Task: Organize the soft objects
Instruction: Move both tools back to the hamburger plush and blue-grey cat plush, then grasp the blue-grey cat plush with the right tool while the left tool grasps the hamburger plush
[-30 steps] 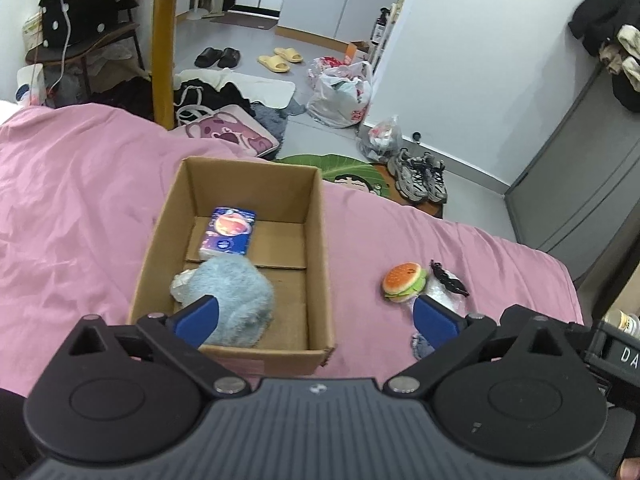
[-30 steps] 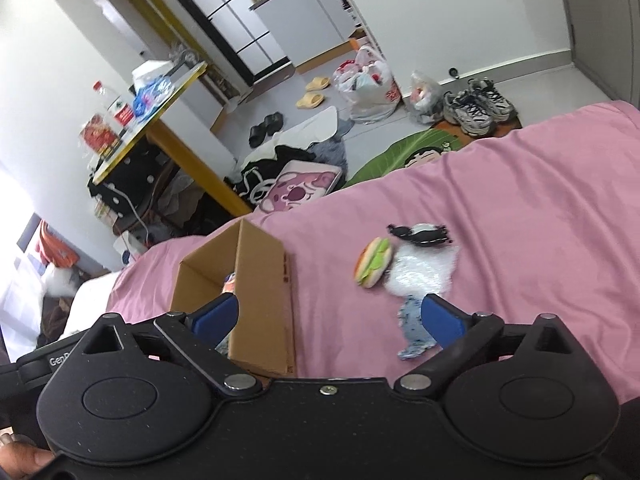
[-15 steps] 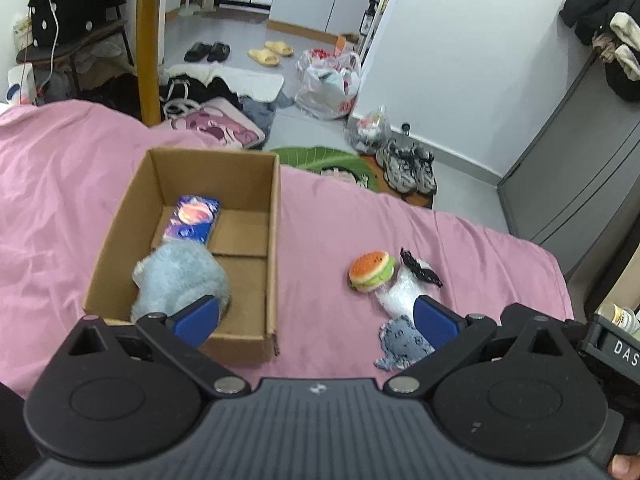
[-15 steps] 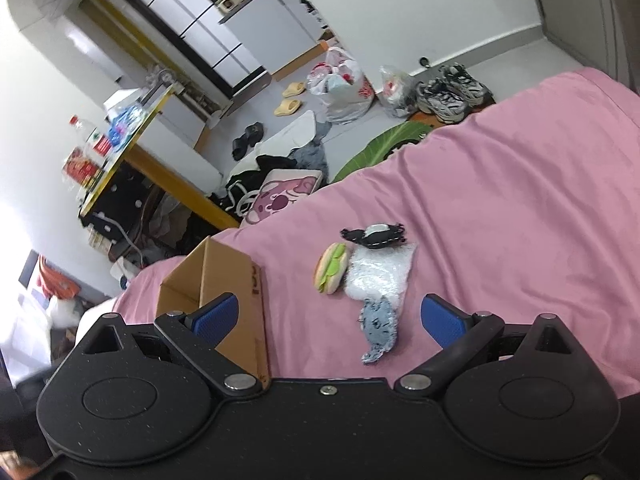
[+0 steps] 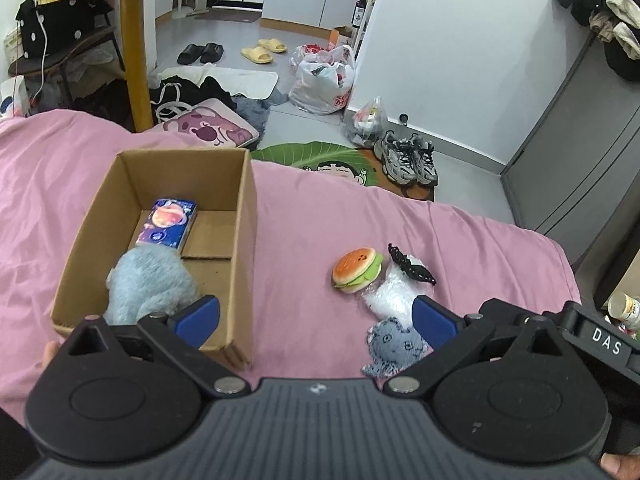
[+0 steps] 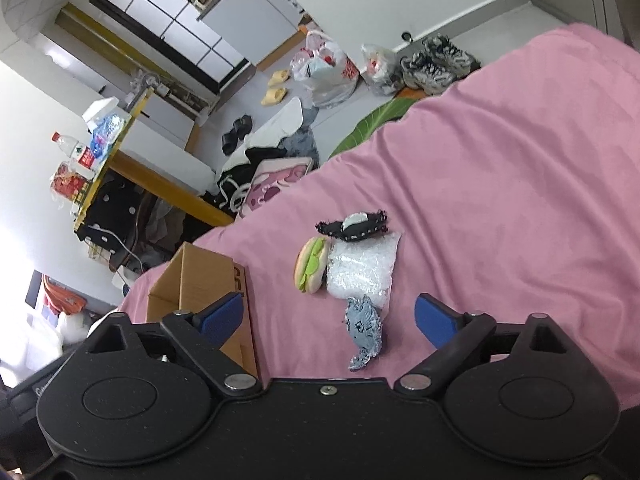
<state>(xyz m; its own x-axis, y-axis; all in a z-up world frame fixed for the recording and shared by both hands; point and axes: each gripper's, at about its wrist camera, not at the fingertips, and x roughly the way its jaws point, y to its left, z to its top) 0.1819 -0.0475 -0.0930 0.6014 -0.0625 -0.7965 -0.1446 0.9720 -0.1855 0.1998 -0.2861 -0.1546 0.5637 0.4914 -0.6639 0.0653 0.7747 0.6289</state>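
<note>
Toys (image 6: 364,330) between wide, empty jaws

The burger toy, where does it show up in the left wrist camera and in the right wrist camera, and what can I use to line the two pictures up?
Left wrist view: the burger toy lies right of centre on the pink bedspread, right of the cardboard box.
Right wrist view: the burger toy sits at centre, standing on edge, against the clear plastic bag.
Shared landmark: the cardboard box, left of the toy in both.
</note>
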